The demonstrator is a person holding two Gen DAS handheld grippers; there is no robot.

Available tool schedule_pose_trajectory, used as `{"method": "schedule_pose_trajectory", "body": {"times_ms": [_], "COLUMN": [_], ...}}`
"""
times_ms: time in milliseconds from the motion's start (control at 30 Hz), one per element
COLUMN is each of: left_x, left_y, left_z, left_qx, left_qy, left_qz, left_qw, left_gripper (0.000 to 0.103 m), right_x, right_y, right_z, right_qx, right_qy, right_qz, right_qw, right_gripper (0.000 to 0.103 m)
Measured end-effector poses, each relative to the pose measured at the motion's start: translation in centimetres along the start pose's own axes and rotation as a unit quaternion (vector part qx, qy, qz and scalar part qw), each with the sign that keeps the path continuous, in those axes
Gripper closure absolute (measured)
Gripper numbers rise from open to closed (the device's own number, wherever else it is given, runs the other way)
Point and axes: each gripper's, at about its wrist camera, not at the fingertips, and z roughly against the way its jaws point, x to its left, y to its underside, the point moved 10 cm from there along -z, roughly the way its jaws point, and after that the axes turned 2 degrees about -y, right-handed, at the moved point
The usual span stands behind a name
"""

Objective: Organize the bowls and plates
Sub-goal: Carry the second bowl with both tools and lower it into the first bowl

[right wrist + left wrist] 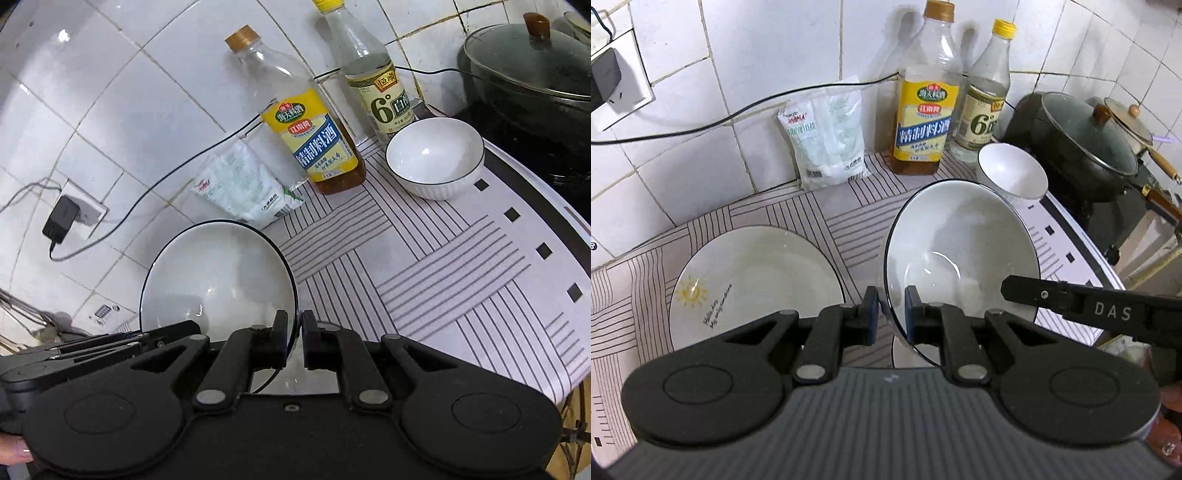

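The large white glazed ceramic bowl with a thin dark rim line [960, 254] is lifted and tilted, centre-right in the left wrist view and lower left in the right wrist view. Both tongs grip it. The left gripper [891, 310] is clamped across the rim nearest its camera, one pad inside the wall and one outside. The right gripper [294, 338] pinches the opposite rim edge the same way.

Handling judgement: glazed ceramic is rigid, fairly heavy, slippery and brittle. Hold it at the rim, on opposite sides, and avoid knocking it against other ware.

Count:
- Bowls: two visible. The second, a small white ribbed ceramic bowl [436, 157], stands on the striped counter covering [461, 266], upper right in the right wrist view.
- Plates: one flat white plate with a yellow sun drawing [753, 280], lower left in the left wrist view. A further rimmed edge beneath the held bowl cannot be identified.
- Bottles: two against the tiled wall.
- Lidded pots: two, far right.
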Motion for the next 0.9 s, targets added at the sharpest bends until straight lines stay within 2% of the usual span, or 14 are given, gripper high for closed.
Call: {"method": "schedule_pose_trajectory", "body": {"times_ms": [367,567,900], "left_x": [-1.1,-2.1,-2.0], "left_y": [3.6,5.0,6.8], "left_z": [-0.5,-0.9,-2.4], "left_qx": [0.030,0.046,0.081], "left_qy": [0.017,0.005,-0.011], "left_qz": [0.009,-0.004,-0.002], "left_qw": [0.9994,0.9989,0.9966], "left_gripper": [0.090,0.090,0.090], "right_x": [-1.4,-2.4,-2.4], "right_y": [2.4,3.3,4.5], "right_z": [1.3,1.5,0.8], "right_qx": [0.006,0.000,-0.006], "right_qy": [0.016,0.014,0.027], "right_qz": [-0.001,-0.019,0.022], "right_qw": [1.000,1.000,0.999], "right_gripper": [0.091,0.092,0.091]}}
